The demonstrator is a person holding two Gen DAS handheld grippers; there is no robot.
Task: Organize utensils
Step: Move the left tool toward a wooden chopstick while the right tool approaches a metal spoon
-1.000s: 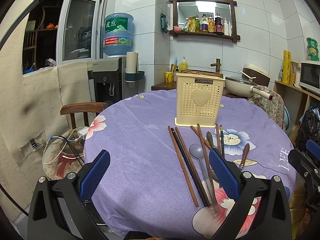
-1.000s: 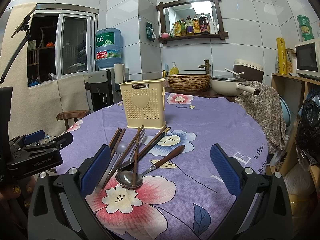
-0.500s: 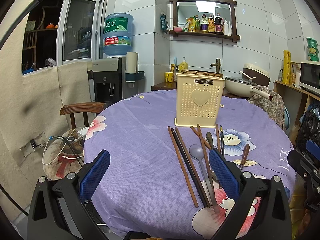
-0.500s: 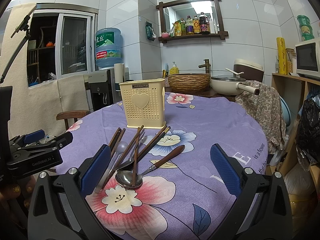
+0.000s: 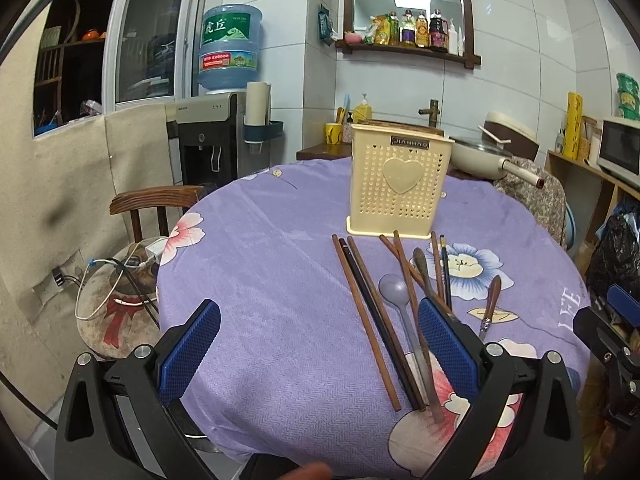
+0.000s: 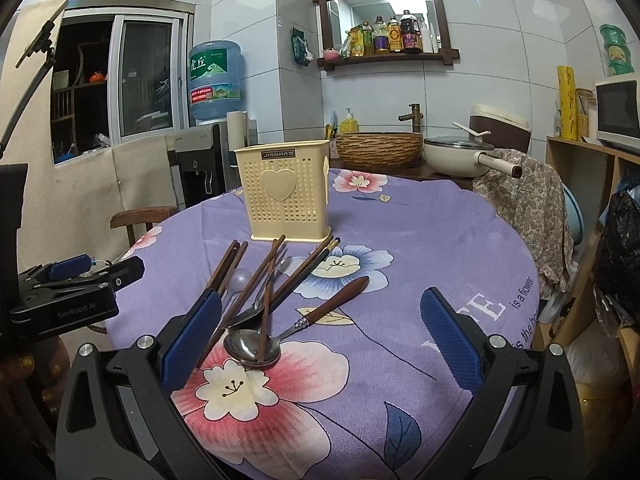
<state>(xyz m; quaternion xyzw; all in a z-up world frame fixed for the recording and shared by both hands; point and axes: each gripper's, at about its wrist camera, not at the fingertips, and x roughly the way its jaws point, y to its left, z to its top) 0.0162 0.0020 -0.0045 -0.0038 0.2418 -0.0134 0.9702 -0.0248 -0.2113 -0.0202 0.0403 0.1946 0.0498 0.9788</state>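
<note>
A cream perforated utensil holder [image 5: 399,188] [image 6: 289,196] with a heart on its front stands upright on the purple flowered tablecloth [image 5: 280,280] [image 6: 420,248]. In front of it lie several brown chopsticks [image 5: 364,320] [image 6: 256,280], a pale plastic spoon [image 5: 396,292] [image 6: 241,279] and a metal spoon with a brown handle [image 6: 252,346], partly crossed over each other. My left gripper [image 5: 320,344] hovers open above the near left of the pile. My right gripper [image 6: 320,332] is open too, low over the metal spoon. Neither holds anything.
A wooden chair [image 5: 160,200] stands left of the table, with a water dispenser [image 5: 216,140] behind it. A wicker basket [image 6: 378,150] and a cream pan [image 6: 460,156] sit on a counter behind the table. A shelf with a microwave [image 6: 618,110] is at the right.
</note>
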